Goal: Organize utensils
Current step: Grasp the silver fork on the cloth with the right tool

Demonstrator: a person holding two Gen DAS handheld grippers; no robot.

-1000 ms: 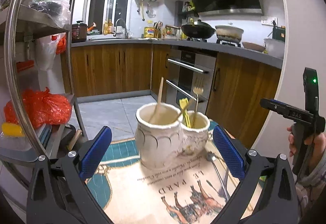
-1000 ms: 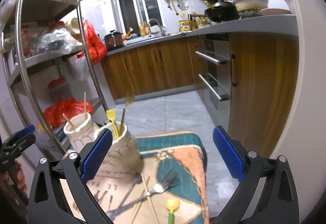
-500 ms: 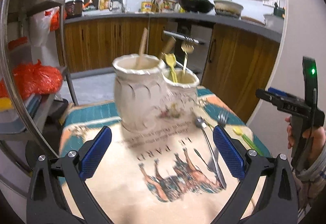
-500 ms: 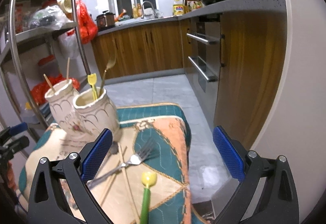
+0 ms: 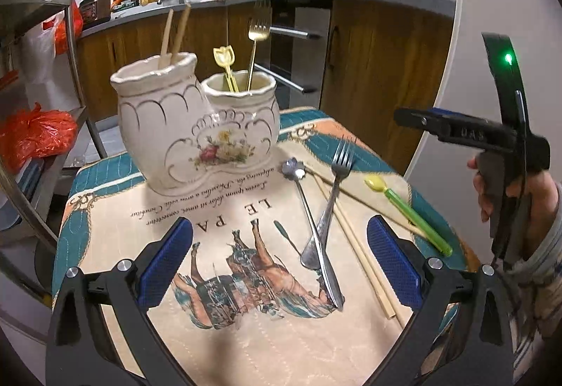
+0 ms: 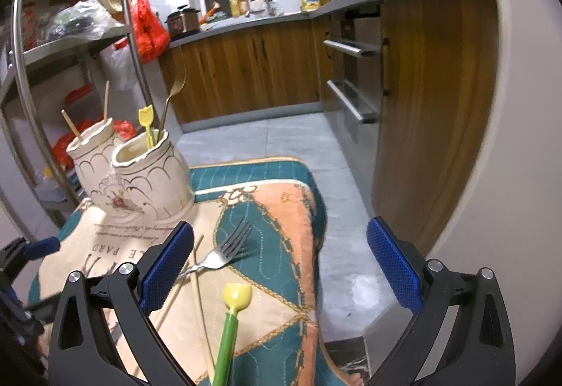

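Steel fork [image 5: 332, 196] mid-cloth; both grippers wide, empty.

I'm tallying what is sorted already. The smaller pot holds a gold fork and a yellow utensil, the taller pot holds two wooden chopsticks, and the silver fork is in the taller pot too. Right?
Not quite. The silver fork is not in the taller pot; it lies on the printed cloth among the loose utensils, as the left wrist view shows. The rest stands: gold fork and yellow utensil in the smaller pot, two wooden chopsticks in the taller one.
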